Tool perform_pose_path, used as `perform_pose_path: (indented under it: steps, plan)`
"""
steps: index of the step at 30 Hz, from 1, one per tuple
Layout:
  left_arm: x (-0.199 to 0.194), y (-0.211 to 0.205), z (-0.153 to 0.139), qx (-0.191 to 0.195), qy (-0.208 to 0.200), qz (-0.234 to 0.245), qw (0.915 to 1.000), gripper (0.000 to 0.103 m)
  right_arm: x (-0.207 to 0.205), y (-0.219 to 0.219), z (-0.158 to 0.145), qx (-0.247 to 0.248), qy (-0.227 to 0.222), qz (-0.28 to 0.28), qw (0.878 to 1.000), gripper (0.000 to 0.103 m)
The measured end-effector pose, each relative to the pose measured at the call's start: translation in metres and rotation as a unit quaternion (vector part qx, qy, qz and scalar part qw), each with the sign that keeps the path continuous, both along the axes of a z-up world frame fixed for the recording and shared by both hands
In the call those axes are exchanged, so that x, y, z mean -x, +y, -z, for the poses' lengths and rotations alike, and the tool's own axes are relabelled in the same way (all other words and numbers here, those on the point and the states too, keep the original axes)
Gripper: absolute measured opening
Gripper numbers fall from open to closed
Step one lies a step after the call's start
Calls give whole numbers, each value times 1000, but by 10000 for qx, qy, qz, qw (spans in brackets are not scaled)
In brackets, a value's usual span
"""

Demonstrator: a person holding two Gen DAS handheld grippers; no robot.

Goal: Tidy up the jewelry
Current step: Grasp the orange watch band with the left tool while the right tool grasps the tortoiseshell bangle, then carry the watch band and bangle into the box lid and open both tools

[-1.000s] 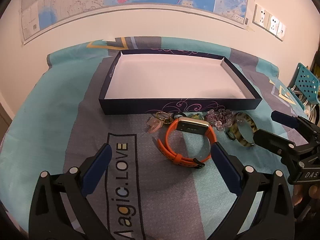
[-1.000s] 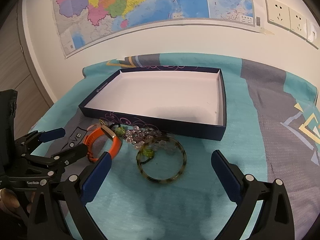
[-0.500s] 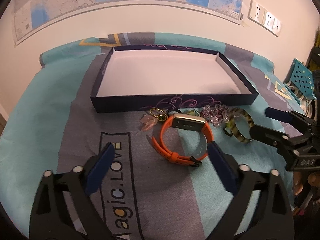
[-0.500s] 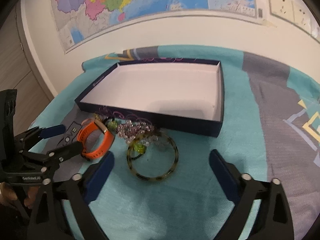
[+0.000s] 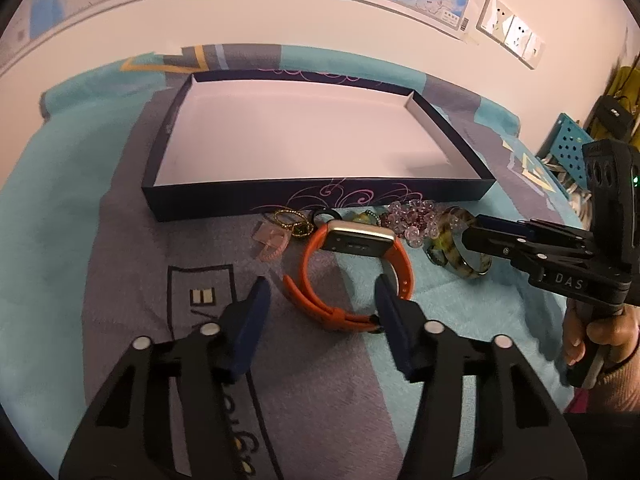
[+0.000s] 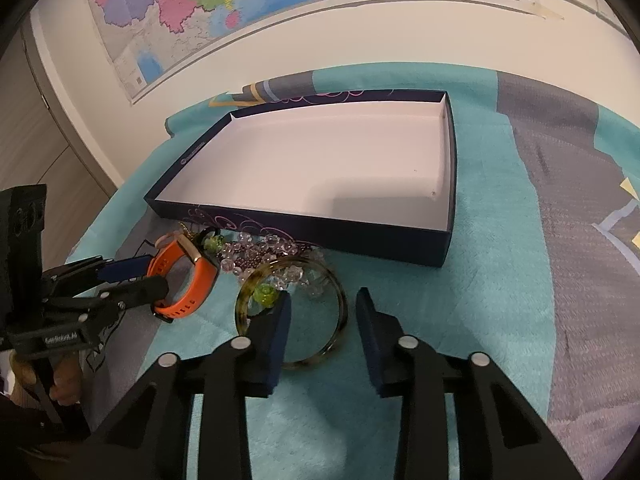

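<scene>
left wrist: closing left tool (image 5: 320, 296) straddles orange watch (image 5: 352, 272), pads not touching.

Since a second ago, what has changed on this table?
Both jaws are closing: the left hand-held gripper around the orange watch, the right hand-held gripper over the tortoiseshell bangle's rim. Neither is visibly gripped. The box and beads are unmoved.

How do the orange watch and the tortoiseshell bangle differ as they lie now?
The orange watch has a soft strap with a gold-edged case; the tortoiseshell bangle is one rigid mottled ring. The watch stands on edge; the bangle lies nearly flat. Both rest on the cloth before the empty box.
</scene>
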State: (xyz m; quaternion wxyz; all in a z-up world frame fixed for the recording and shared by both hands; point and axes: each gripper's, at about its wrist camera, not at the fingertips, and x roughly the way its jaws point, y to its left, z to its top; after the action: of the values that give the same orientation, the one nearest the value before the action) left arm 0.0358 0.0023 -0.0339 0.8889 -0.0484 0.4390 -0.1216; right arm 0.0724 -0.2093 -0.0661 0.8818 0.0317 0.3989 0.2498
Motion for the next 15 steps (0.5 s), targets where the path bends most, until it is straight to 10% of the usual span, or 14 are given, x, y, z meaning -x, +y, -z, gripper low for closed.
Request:
perform_pose_path:
  steps: [15]
  plan:
    - [-24, -11, 3, -476, 113, 350, 9982, 29, -9, -5, 1, 39, 34, 12, 10000, 6]
